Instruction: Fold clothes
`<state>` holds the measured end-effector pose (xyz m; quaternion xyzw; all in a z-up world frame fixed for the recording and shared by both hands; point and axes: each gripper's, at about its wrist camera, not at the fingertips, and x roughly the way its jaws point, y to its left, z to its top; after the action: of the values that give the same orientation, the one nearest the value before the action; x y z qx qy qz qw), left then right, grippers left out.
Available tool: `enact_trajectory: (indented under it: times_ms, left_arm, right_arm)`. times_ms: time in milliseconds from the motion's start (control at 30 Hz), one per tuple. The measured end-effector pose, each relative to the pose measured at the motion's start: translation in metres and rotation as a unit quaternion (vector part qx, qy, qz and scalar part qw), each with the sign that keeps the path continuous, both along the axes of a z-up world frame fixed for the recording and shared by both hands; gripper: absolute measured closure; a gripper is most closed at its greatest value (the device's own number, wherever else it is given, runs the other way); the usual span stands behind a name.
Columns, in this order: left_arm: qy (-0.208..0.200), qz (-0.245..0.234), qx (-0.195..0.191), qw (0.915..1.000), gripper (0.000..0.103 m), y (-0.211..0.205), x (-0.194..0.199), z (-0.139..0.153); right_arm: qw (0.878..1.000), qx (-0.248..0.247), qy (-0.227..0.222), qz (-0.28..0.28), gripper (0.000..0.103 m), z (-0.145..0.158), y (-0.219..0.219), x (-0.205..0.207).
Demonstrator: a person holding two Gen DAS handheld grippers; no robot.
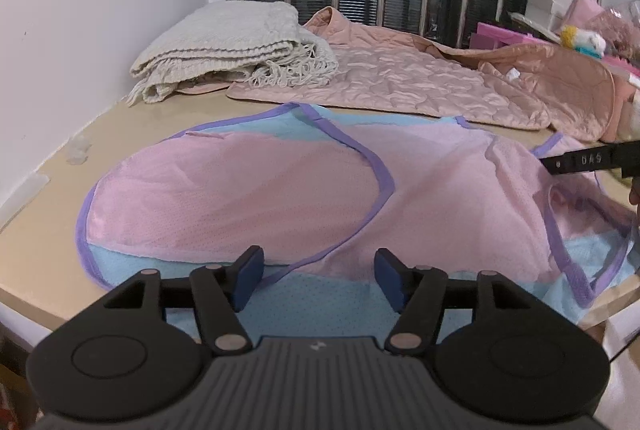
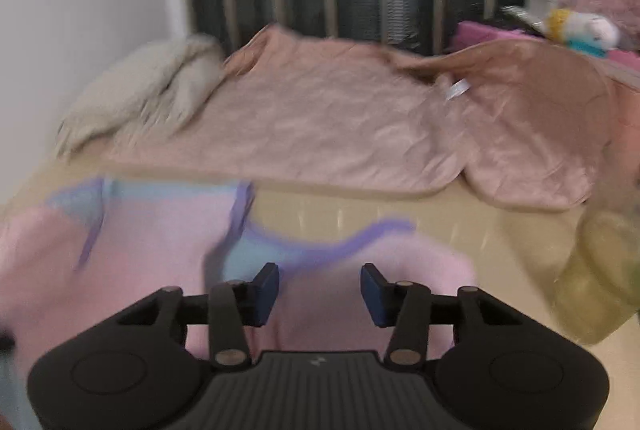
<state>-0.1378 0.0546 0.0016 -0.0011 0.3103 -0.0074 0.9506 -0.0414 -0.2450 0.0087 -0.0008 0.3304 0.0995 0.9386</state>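
A thin pink and light-blue mesh garment (image 1: pixel 248 197) with purple trim lies spread on the beige table (image 1: pixel 132 121). In the left wrist view my left gripper (image 1: pixel 318 276) hovers over the garment's near blue edge, jaws open, with nothing pinched between the blue pads. The right wrist view is motion-blurred: my right gripper (image 2: pixel 320 294) stands open above the pink cloth (image 2: pixel 152 250), pads apart and not pressing on it. One black finger of the right gripper (image 1: pixel 588 161) shows at the right edge of the left wrist view, over the garment's right side.
A folded cream knitted blanket (image 1: pixel 236 45) lies at the back left by the white wall. A quilted pink jacket (image 1: pixel 420 85) is spread across the back. Pink boxes and a plush toy (image 1: pixel 588 39) crowd the back right. A yellowish translucent item (image 2: pixel 600 270) sits right.
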Motion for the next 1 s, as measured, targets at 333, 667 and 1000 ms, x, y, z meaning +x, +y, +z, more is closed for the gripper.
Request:
enact_trajectory:
  times_ms: [333, 667, 1000]
  left_arm:
    - [-0.001, -0.001, 0.002, 1.0000, 0.040, 0.003, -0.002, 0.000]
    - [0.000, -0.005, 0.002, 1.0000, 0.040, 0.004, -0.003, 0.000]
    - [0.001, -0.001, 0.001, 1.0000, 0.038, 0.003, -0.003, 0.000]
  right_arm:
    - [0.991, 0.033, -0.060, -0.114, 0.100, 0.012, -0.039, -0.037]
    - [0.993, 0.012, -0.022, -0.119, 0.066, 0.007, -0.047, -0.051]
    - [0.998, -0.031, -0.035, -0.033, 0.103, -0.002, -0.031, -0.091]
